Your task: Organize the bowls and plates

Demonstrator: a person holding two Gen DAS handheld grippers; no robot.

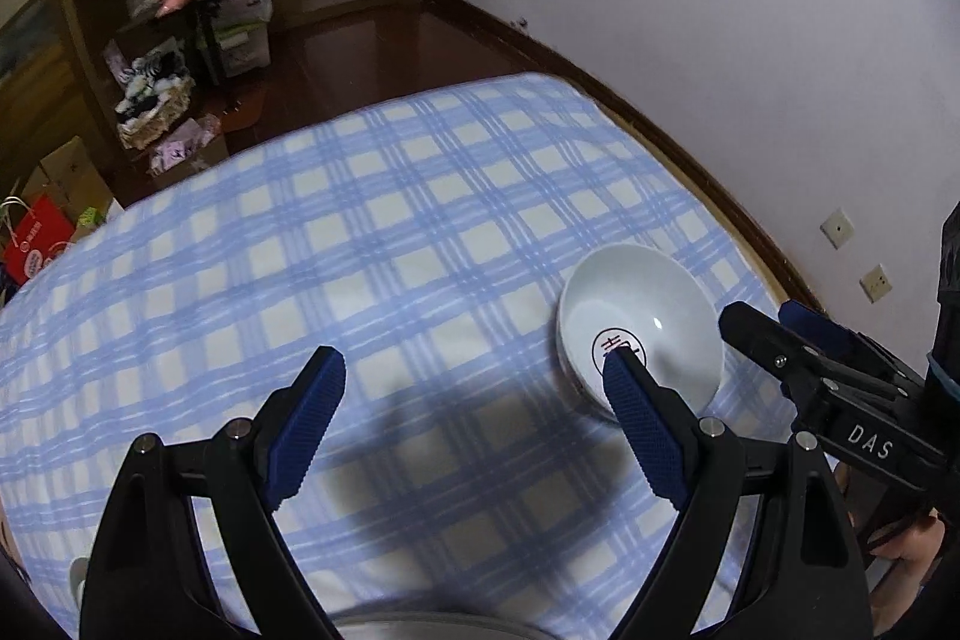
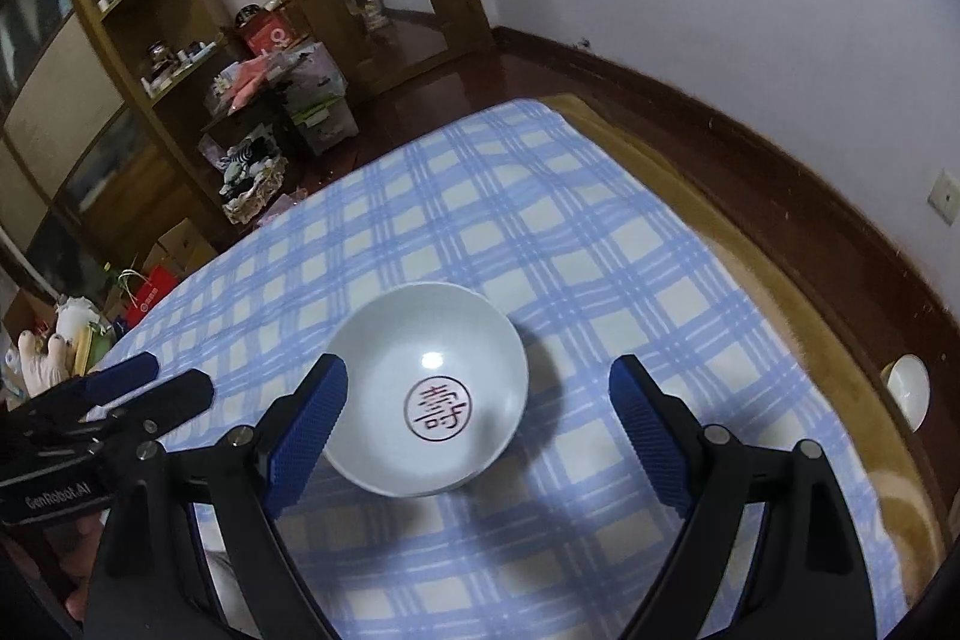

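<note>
White bowl [image 2: 429,394] sits upright on the checked cloth [image 2: 540,232], red round mark inside on its bottom, nothing in it. My right tongs [image 2: 478,409] hang over it, jaws wide, bowl between the blue pads [image 2: 306,424] in that view; contact I can't tell. My left tongs [image 1: 474,400] are just beside, also wide and holding nothing, the right pad [image 1: 642,424] overlapping the bowl's near rim in the left view. Another white dish [image 2: 909,391] lies off the cloth by the dark baseboard [image 2: 810,220]. Cluttered shelf [image 2: 138,10] behind.
</note>
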